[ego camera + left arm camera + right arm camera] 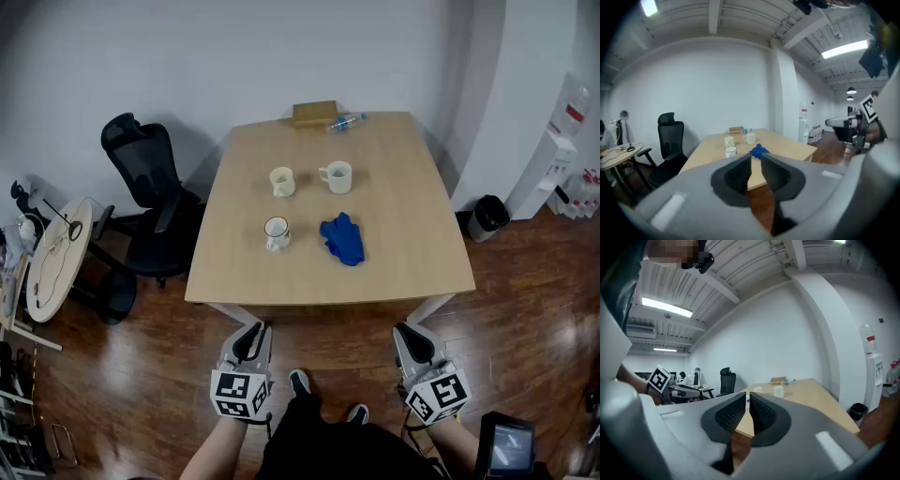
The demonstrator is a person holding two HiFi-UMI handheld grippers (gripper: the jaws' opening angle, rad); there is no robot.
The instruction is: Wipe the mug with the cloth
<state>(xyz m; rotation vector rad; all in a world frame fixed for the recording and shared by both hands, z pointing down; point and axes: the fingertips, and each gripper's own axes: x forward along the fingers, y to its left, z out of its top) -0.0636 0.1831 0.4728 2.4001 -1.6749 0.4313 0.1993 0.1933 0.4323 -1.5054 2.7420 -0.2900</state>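
Three mugs stand on the wooden table (412,244): a cream mug (282,181), a white mug (337,175) beside it, and a dark-rimmed white mug (277,232) nearer me. A crumpled blue cloth (343,238) lies just right of the dark-rimmed mug. Both grippers hang below the table's front edge, well short of everything on it. My left gripper (249,336) points at the table with a narrow gap between its jaws and nothing in it; the cloth (758,150) shows beyond its tips. My right gripper (409,336) is shut and empty.
A cardboard box (314,113) and a plastic bottle (346,122) lie at the table's far edge. A black office chair (150,187) stands at the left, with a round side table (56,258) beyond it. A bin (487,217) and a water dispenser (553,169) stand at the right.
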